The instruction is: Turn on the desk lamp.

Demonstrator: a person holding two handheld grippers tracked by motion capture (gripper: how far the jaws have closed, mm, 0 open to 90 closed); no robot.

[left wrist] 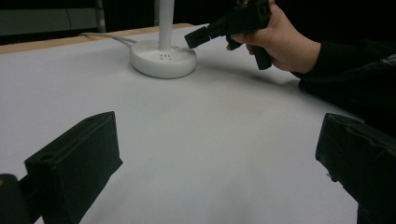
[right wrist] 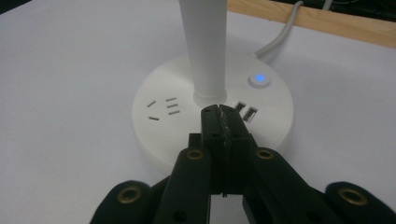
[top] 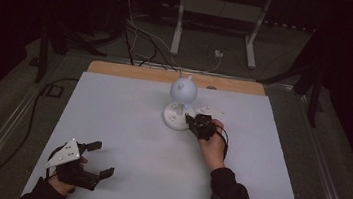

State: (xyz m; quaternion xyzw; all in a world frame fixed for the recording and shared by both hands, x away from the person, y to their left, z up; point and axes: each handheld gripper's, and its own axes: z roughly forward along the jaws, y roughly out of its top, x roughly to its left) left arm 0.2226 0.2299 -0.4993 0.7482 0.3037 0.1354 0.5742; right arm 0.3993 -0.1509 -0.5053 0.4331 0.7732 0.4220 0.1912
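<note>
Right gripper view has the right gripper (right wrist: 219, 122) pressed together with nothing between its jaws, the paired tips poised over the round white base (right wrist: 159, 140) of a small desk lamp, just in front of the white stem (right wrist: 204, 46) and beside two small ports (right wrist: 246, 111). A round button (right wrist: 259, 79) on the base glows blue a little off to one side of the tips, so my guess is the closed tips are meant to poke that button, and they are near it but not on it. From the high view the lamp's bulb-shaped head (top: 183, 90) looks pale rather than brightly lit, though I can't say for certain whether it is on. If switching is the aim, the press itself looks not yet done. Farther out, the left gripper (top: 97, 158) rests at the near left corner of the white table (top: 124, 139), jaws wide apart and holding nothing, well away from the lamp.
</note>
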